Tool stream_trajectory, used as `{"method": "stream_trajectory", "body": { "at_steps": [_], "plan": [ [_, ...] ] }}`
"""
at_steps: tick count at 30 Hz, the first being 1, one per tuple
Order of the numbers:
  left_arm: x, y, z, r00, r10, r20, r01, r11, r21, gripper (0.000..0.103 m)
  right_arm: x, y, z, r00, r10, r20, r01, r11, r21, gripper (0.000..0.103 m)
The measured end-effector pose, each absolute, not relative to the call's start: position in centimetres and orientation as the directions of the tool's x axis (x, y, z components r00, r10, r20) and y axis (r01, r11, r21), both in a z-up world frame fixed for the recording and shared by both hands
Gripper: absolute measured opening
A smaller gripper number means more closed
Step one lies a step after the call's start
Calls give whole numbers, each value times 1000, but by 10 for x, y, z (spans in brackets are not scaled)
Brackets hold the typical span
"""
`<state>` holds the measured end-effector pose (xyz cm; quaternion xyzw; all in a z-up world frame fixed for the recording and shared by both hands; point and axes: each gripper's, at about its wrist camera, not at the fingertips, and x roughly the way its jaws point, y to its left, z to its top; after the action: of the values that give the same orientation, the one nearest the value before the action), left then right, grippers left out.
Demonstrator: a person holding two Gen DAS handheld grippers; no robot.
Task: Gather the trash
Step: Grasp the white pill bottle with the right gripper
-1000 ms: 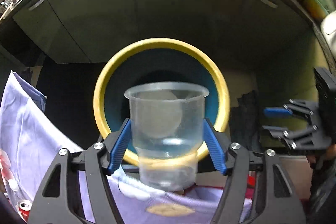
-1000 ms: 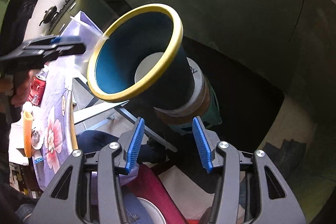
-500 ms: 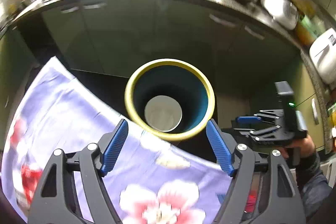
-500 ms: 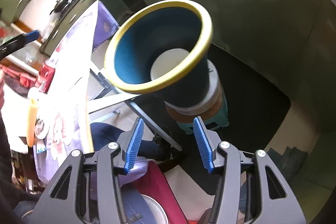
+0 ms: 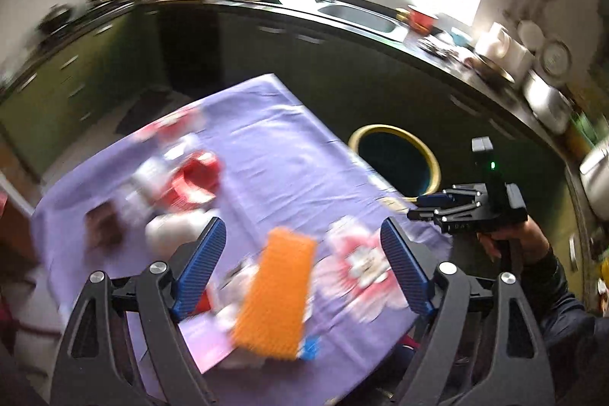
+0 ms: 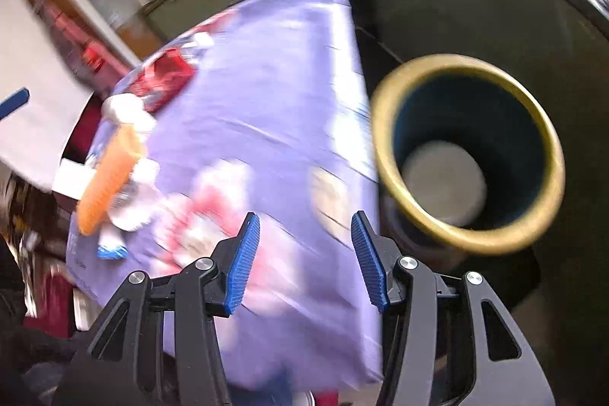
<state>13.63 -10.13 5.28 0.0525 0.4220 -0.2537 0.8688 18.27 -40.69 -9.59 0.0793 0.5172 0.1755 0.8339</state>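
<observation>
Purple flowered tablecloth now fills the left wrist view, where a second ago the yellow-rimmed bin did; the bin sits small at right centre. Inside it, the clear cup released earlier lies at the bottom. An orange sponge lies low centre. The left gripper, jaws just widened, holds nothing; the right gripper, half-spread, is empty too.
</observation>
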Motion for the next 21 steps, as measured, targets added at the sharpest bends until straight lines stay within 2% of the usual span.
{"method": "stream_trajectory", "body": {
  "at_steps": [3,5,8,12,16,21],
  "plan": [
    [125,-64,47,530,-377,-760,428,892,-143,80,211,-354,-82,388,416,-823,-318,898,305,51],
    [119,-39,41,542,-360,-759,385,909,-156,80,234,-322,-76,360,460,-811,-354,872,338,56],
    [114,-9,36,560,-333,-759,338,928,-158,80,265,-265,-68,299,527,-795,-425,820,384,57],
    [110,13,31,562,-330,-759,308,935,-178,80,279,-198,-50,268,536,-800,-589,749,305,59],
    [107,26,26,564,-336,-754,299,935,-192,80,288,-141,-37,247,535,-808,-752,631,189,68],
    [108,31,18,552,-344,-760,297,932,-206,80,289,-94,-45,219,463,-859,-846,528,69,68]
  ]
}}
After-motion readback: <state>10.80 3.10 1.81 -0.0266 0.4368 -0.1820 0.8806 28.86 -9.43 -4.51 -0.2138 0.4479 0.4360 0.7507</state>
